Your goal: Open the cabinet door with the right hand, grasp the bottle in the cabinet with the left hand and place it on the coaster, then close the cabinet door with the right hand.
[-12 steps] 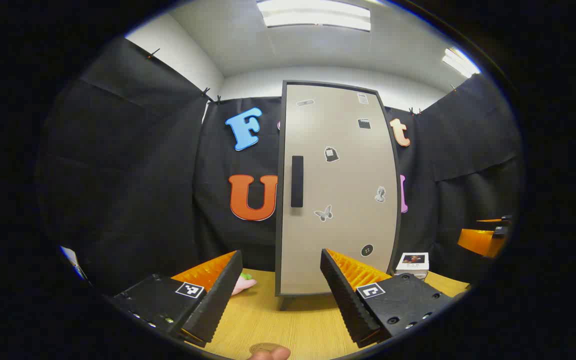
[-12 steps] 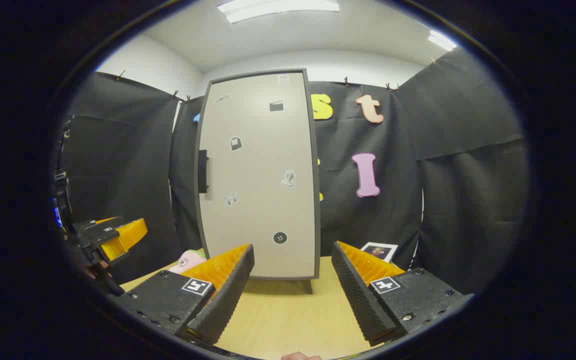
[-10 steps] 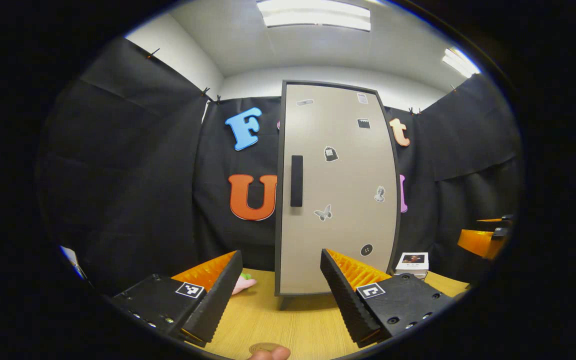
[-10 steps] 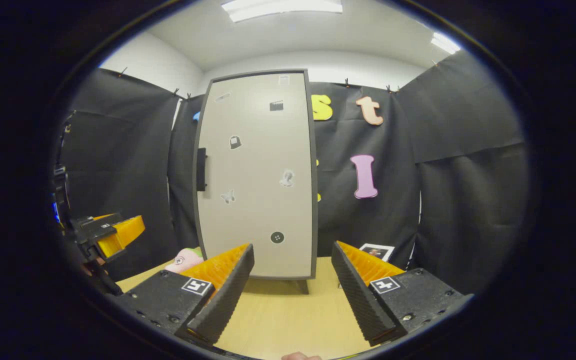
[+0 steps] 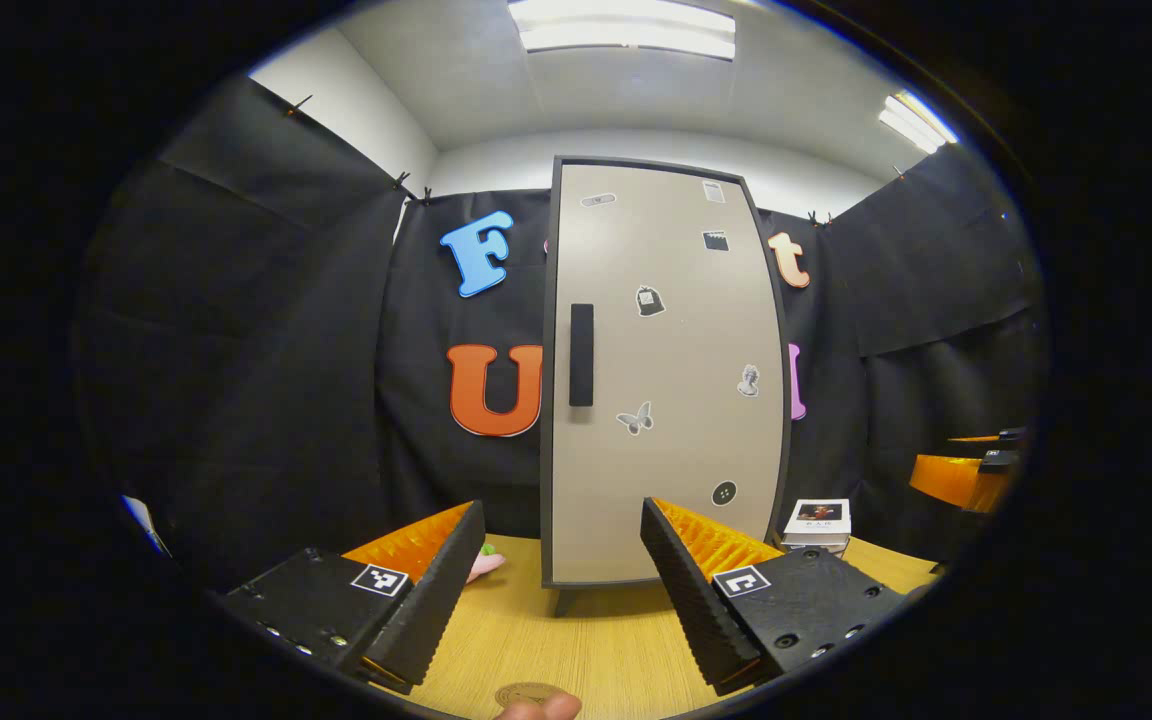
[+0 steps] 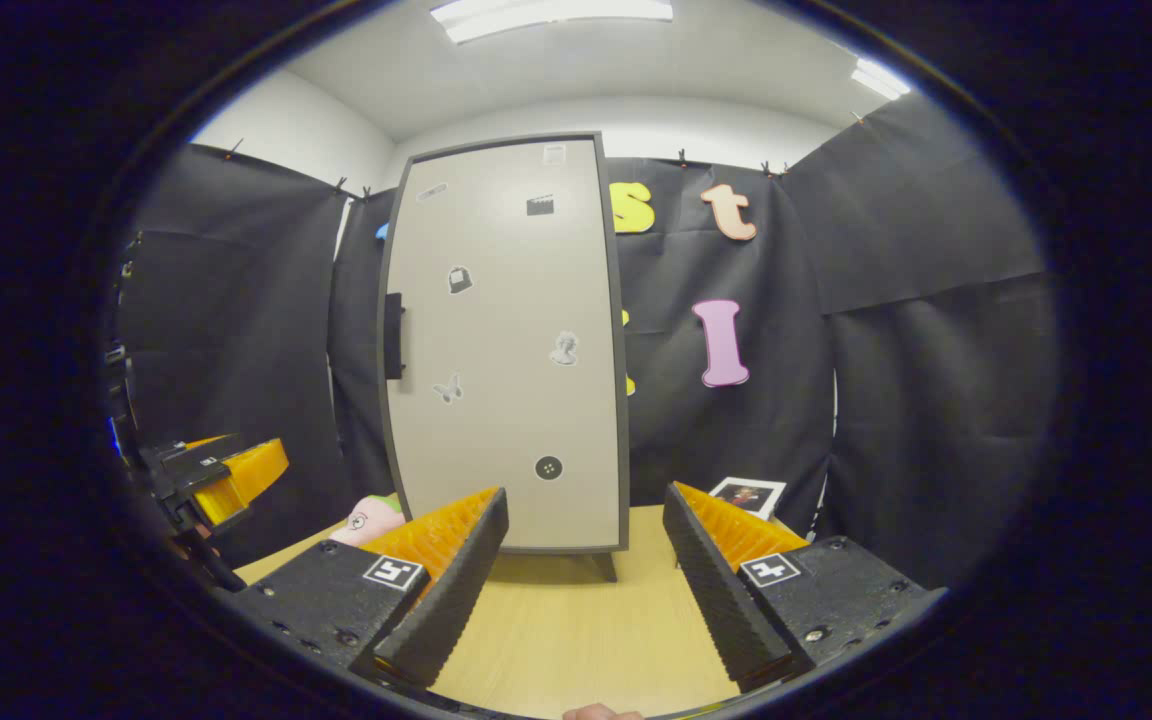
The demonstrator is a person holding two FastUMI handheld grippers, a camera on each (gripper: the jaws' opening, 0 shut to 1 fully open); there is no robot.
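Note:
A tall beige cabinet (image 5: 666, 370) (image 6: 506, 340) stands shut on the wooden table (image 5: 596, 650), with a dark vertical handle (image 5: 581, 355) (image 6: 394, 336) near its left edge and small stickers on the door. The bottle is hidden behind the door. A round brown coaster (image 5: 526, 693) lies at the table's near edge. My left gripper (image 5: 561, 580) is open, well short of the cabinet, with nothing between its fingers. My right gripper (image 6: 586, 575) is open too, facing the cabinet's lower right part. The left gripper (image 6: 221, 470) shows at the far left of the right gripper view.
A small white box with a picture (image 5: 818, 520) (image 6: 751, 495) sits to the right of the cabinet. A pink soft toy (image 6: 368, 520) (image 5: 484, 566) lies to its left. Black cloth walls close in the table on three sides.
Both views have shifted slightly; the cabinet sits a bit further left and higher in each. Both grippers stay open and the door stays shut.

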